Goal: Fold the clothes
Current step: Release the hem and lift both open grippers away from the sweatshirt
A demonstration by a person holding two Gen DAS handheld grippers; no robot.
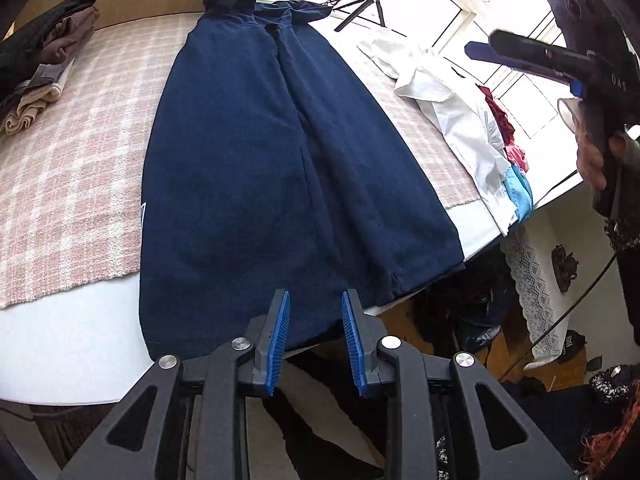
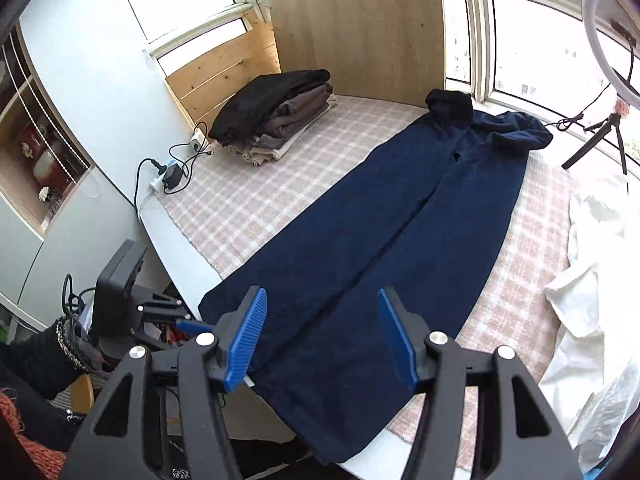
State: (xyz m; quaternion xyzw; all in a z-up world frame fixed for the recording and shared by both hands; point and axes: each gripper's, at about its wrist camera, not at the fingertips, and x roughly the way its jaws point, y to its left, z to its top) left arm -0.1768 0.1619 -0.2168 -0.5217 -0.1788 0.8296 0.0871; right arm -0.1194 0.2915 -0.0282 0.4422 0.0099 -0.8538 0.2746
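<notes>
Navy trousers (image 2: 384, 240) are lying flat along the bench (image 2: 176, 236), unfolded. Left tongs (image 1: 315, 336) and right tongs (image 2: 322, 336) are standing apart, empty. Folded stack (image 2: 276, 116) is waiting; white garments (image 2: 592, 304) remain.

the navy trousers (image 2: 384, 240) are soft matt cloth, lying on a nubbly woven plaid cover (image 2: 256, 200). the white garment (image 2: 592, 300) looks crisp and faintly glossy. wood-grain panel (image 2: 356, 28) behind (matt). ribbed blue plastic pads (image 1: 280, 336) sit on matt black arms.
</notes>
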